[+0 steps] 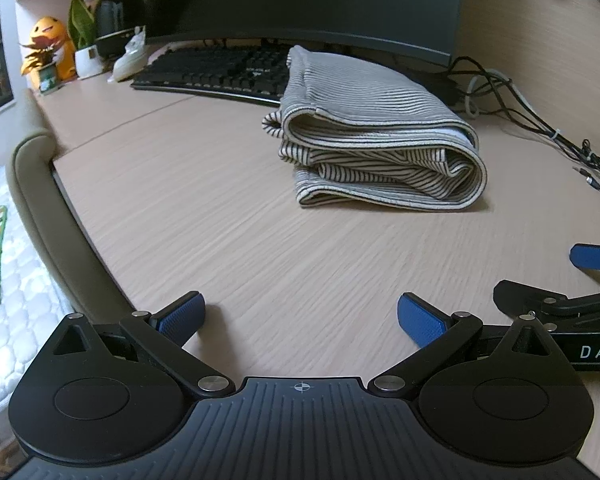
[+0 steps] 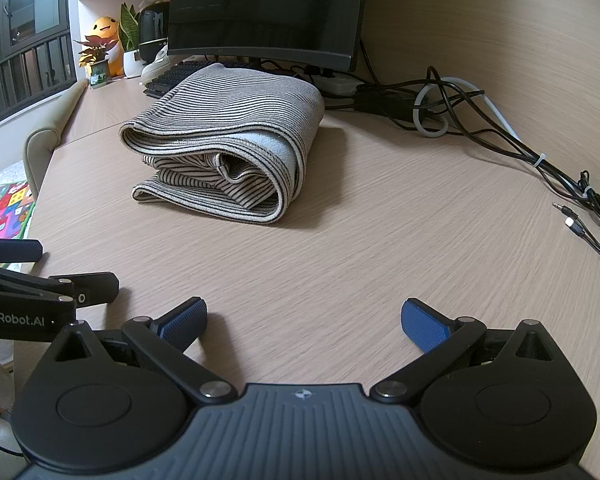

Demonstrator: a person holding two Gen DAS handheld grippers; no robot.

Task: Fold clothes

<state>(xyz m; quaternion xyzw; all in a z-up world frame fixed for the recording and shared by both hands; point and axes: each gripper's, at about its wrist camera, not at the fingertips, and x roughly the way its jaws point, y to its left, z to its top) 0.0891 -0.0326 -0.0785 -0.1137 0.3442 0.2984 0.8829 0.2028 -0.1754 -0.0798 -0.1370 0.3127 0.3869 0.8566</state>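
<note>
On the desk [image 2: 380, 240] sits the folded shirt [image 2: 224, 148]. Both claws, left [image 1: 300, 320] and right [image 2: 304, 320], gape empty. A careless nudge could unroll its loose layers.

your folded striped knit garment [image 1: 376, 148] lies on the pale wood-grain desk [image 1: 228, 240], partly over the black keyboard [image 1: 208, 70] behind it, under the dark curved monitor [image 1: 300, 0]. the tangled black cables [image 2: 500, 136] lie to its right.

Wooden desk [image 2: 380, 240]; folded striped garment [image 2: 228, 140], cables [image 2: 500, 136]
</note>
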